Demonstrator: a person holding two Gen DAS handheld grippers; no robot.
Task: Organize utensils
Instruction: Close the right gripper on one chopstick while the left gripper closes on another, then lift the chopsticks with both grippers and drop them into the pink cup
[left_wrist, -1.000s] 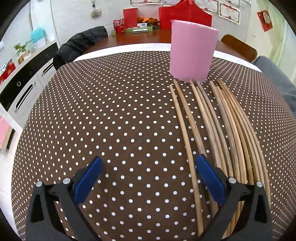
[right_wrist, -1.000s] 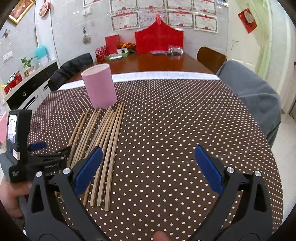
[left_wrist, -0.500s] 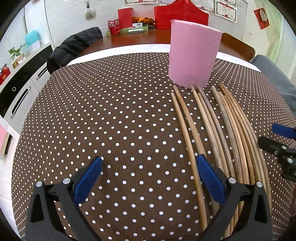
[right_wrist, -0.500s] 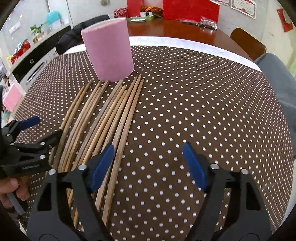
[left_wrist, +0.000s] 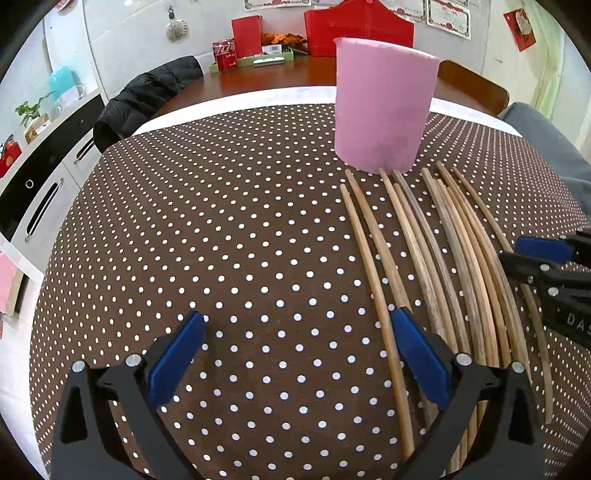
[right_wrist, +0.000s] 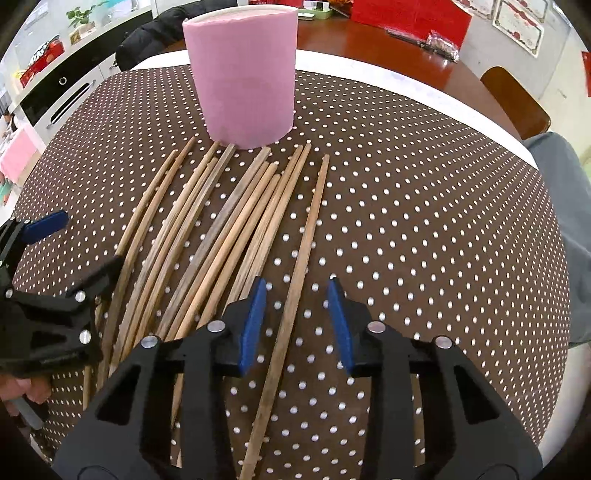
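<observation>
The right gripper (right_wrist: 297, 325) stood partly open and empty, straddling the lone chopstick (right_wrist: 299, 273) at the row's 3 o'clock edge; the left gripper (left_wrist: 295, 362) gaped wide, holding nothing. The bundled chopsticks (right_wrist: 207, 236) lay fanned below the pink cup (right_wrist: 245, 70) at 12 o'clock. Closing off-centre could have rolled that round stick away or snagged its neighbour.

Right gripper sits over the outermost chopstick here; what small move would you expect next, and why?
Probably lower the right gripper a little and close on the lone chopstick. Its jaws are open and straddle that stick, which lies apart from the bundle, so it can be taken alone. The pink cup stands upright just beyond the tips. Whether the pads already reach the tablecloth is unclear.
</observation>
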